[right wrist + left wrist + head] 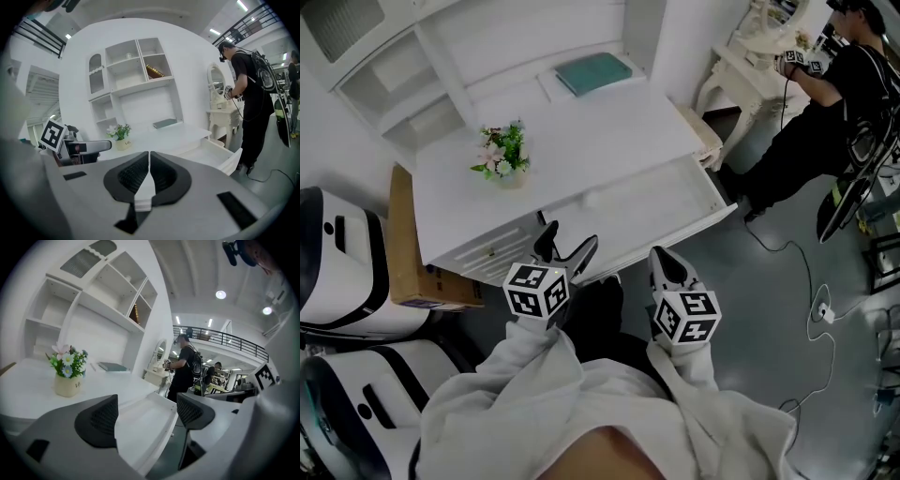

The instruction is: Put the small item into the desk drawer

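Note:
The white desk (609, 131) has its drawer (661, 211) pulled open toward me. My left gripper (569, 241) hovers open and empty over the drawer's near left corner; in the left gripper view its gripper (146, 416) frames the drawer's floor (140, 427). My right gripper (666, 260) sits just in front of the drawer's front edge. In the right gripper view that gripper (149, 173) is shut on a small thin white item (143, 194) that sticks out below the pads. The drawer (220, 152) lies ahead to its right.
A flower pot (508, 159) and a teal book (593, 72) stand on the desktop. A cardboard box (408, 253) leans at the desk's left, beside white machines (337, 272). A person (825, 103) works at a dressing table (750, 56) to the right; cables (816, 314) cross the floor.

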Motion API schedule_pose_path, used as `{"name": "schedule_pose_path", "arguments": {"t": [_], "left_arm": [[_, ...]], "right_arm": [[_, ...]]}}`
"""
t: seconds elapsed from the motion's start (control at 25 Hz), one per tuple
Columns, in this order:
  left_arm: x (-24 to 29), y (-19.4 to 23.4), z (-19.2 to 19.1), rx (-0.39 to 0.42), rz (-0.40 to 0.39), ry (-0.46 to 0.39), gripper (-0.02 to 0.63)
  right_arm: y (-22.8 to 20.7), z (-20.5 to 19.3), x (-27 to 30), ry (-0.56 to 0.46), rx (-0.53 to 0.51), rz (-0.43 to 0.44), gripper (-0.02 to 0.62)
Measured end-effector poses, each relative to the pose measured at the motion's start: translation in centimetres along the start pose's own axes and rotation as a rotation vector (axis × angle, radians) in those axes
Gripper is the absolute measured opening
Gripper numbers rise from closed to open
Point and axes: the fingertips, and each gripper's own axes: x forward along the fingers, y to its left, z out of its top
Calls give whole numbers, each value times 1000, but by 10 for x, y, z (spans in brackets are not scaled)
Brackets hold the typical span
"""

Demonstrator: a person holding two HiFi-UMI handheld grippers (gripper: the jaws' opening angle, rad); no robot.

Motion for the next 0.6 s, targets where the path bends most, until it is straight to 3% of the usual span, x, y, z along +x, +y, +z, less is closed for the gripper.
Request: {"name": "schedule_pose_path", "arguments": {"t": [0.36, 0.6], "left_arm": [[-29, -13, 14, 28, -31, -86, 397], [-52, -3, 18, 10, 19, -163, 169]], "right_arm": [[22, 14, -8, -89, -60, 34, 35], [32, 19, -4, -105, -62, 74, 35]]}}
